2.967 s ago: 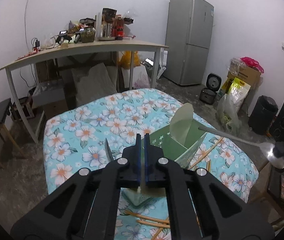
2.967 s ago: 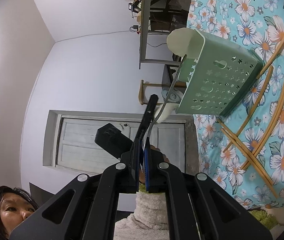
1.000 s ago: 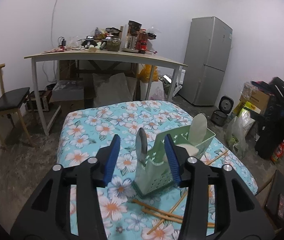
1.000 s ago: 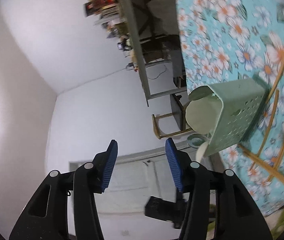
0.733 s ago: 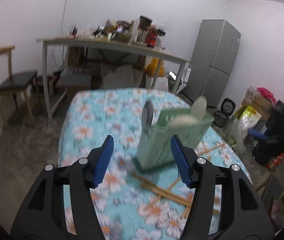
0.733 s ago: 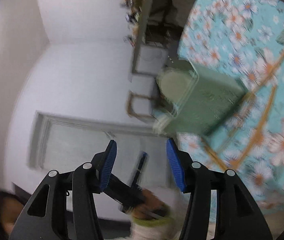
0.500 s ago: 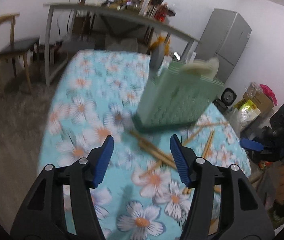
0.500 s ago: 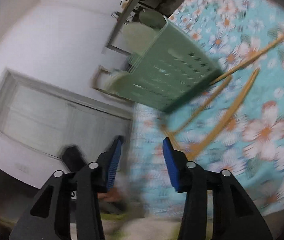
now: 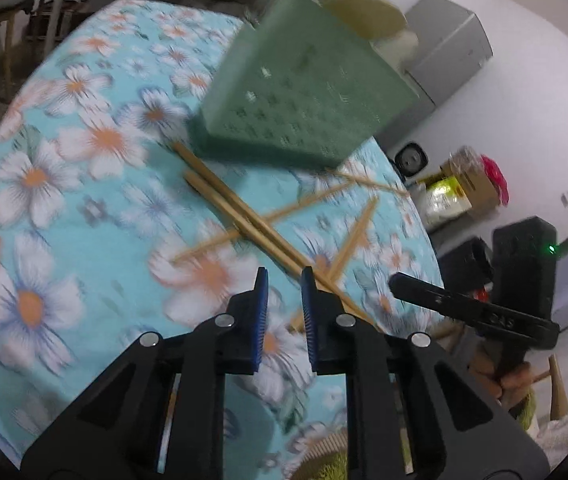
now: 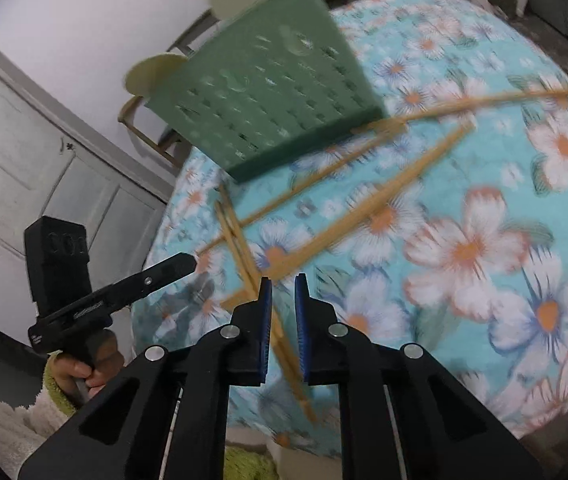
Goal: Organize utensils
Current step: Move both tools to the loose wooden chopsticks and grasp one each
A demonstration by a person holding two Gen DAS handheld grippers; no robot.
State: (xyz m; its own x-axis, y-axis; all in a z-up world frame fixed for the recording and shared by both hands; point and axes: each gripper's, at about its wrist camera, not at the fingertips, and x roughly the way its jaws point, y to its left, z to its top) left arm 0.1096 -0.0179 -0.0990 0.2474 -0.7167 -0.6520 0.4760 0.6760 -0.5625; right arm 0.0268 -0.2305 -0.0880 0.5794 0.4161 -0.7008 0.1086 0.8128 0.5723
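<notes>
While motion blur smears the chopsticks [image 9: 243, 216] and green caddy [image 9: 304, 92], both grippers, left [image 9: 284, 280] and right [image 10: 283, 286], hang parted, gripping nothing

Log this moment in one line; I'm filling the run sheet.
left gripper: open, above chopsticks | right gripper: open, empty | green caddy: upright, spoons inside

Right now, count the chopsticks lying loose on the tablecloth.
5: a parallel pair from the green caddy toward the left gripper, one crossing that pair, one slanting right of it, one beside the caddy's base. Blur may hide more.
</notes>
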